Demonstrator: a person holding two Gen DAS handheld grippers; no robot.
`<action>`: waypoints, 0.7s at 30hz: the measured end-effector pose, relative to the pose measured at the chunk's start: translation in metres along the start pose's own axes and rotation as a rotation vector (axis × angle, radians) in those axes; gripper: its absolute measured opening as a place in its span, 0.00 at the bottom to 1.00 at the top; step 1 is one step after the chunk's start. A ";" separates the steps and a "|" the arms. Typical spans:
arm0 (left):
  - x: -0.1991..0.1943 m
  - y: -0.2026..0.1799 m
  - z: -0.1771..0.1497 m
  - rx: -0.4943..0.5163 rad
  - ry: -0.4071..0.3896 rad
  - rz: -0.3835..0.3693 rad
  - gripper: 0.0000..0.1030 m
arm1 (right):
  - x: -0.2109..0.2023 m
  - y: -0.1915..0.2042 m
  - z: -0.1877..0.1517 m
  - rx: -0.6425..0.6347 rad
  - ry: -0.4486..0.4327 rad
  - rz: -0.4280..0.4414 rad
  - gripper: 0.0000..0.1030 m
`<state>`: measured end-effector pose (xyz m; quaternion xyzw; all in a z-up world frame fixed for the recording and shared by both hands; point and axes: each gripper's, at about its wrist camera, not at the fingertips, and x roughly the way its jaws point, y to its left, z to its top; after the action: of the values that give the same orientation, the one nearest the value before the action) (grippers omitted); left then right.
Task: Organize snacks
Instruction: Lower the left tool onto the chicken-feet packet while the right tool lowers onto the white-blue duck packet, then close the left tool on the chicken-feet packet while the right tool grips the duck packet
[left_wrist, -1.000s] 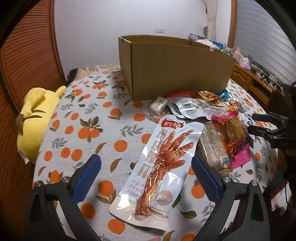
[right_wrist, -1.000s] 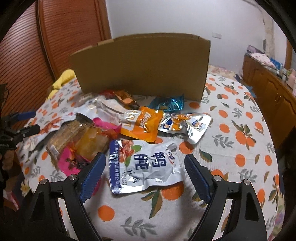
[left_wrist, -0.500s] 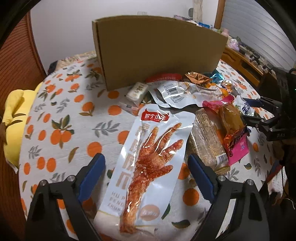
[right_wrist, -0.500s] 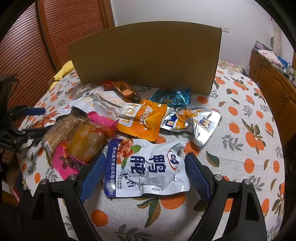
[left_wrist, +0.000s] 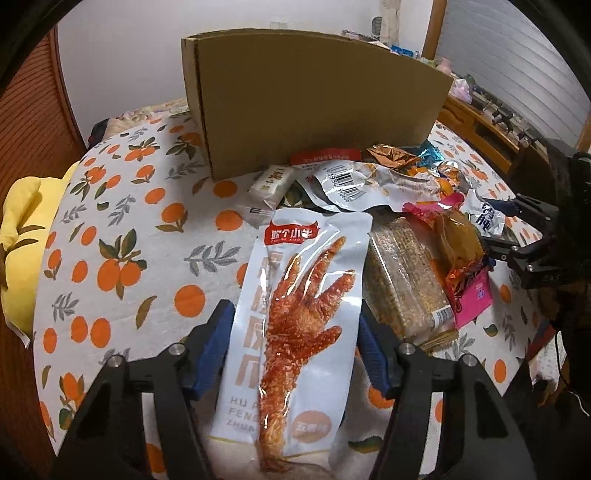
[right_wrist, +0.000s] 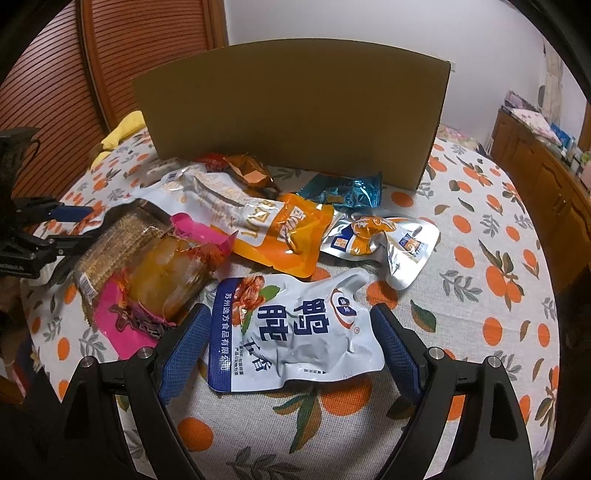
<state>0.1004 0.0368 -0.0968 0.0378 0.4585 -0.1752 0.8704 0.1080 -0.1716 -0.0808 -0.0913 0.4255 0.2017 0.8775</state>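
Note:
A long white packet with a red chicken foot (left_wrist: 295, 314) lies on the orange-print tablecloth (left_wrist: 122, 229). My left gripper (left_wrist: 293, 332) straddles it, its blue pads close to the packet's edges on both sides. My right gripper (right_wrist: 290, 332) is open around a white and blue duck snack pouch (right_wrist: 295, 332), not touching it. A brown cardboard box (left_wrist: 314, 99) stands behind the snack pile and also shows in the right wrist view (right_wrist: 295, 110).
Loose snacks lie between the grippers: a cracker pack (left_wrist: 402, 280), a pink and orange packet (right_wrist: 166, 273), an orange pouch (right_wrist: 284, 229), a silver pouch (right_wrist: 384, 240), a blue wrapper (right_wrist: 343, 192). A yellow plush (left_wrist: 22, 229) sits at the table's left edge.
My left gripper has moved forward over the chicken foot packet and its jaws have narrowed onto it. My right gripper has moved forward around the duck pouch.

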 end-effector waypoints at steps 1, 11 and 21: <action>-0.001 0.001 -0.001 -0.005 -0.003 -0.003 0.61 | 0.000 0.000 0.000 -0.001 0.001 -0.001 0.87; -0.010 0.003 -0.008 -0.033 -0.036 -0.025 0.54 | 0.003 0.005 0.000 -0.032 0.017 -0.030 0.88; -0.002 0.006 -0.004 -0.041 0.004 -0.035 0.63 | -0.002 0.007 -0.003 -0.066 0.020 0.007 0.77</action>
<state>0.0980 0.0441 -0.0979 0.0122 0.4644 -0.1808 0.8669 0.1016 -0.1669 -0.0806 -0.1208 0.4276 0.2177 0.8690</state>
